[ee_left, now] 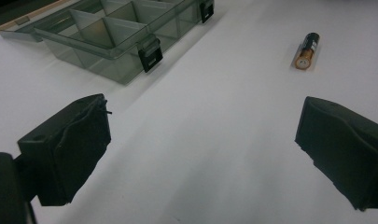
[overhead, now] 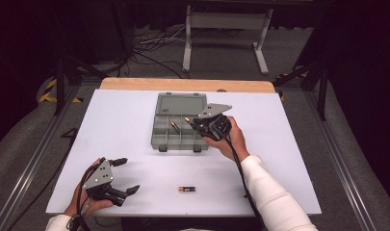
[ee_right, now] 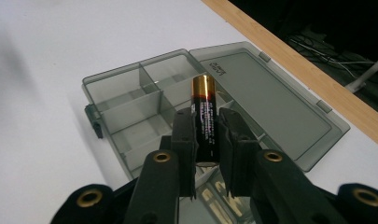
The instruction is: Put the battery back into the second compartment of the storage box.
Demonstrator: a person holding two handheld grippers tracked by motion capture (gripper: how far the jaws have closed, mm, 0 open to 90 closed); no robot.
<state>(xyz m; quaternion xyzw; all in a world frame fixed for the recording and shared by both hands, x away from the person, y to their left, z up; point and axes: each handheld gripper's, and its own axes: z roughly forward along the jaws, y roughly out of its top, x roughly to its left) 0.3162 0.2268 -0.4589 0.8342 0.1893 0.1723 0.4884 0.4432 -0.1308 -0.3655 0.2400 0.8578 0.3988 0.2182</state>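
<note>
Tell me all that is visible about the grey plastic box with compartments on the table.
The organizer box is translucent grey plastic, standing open on the white table. Its hinged lid lies flat behind it, toward the table's wooden far edge. Thin walls split the tray into several compartments. Two dark latches sit on its front wall. One battery lies inside; the right gripper holds another battery above the tray.

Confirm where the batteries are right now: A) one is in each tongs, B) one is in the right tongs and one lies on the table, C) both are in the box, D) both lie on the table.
B: the right tongs are clamped on a battery above the open compartment box, while another battery lies on the white table near the open, empty left tongs.
</note>
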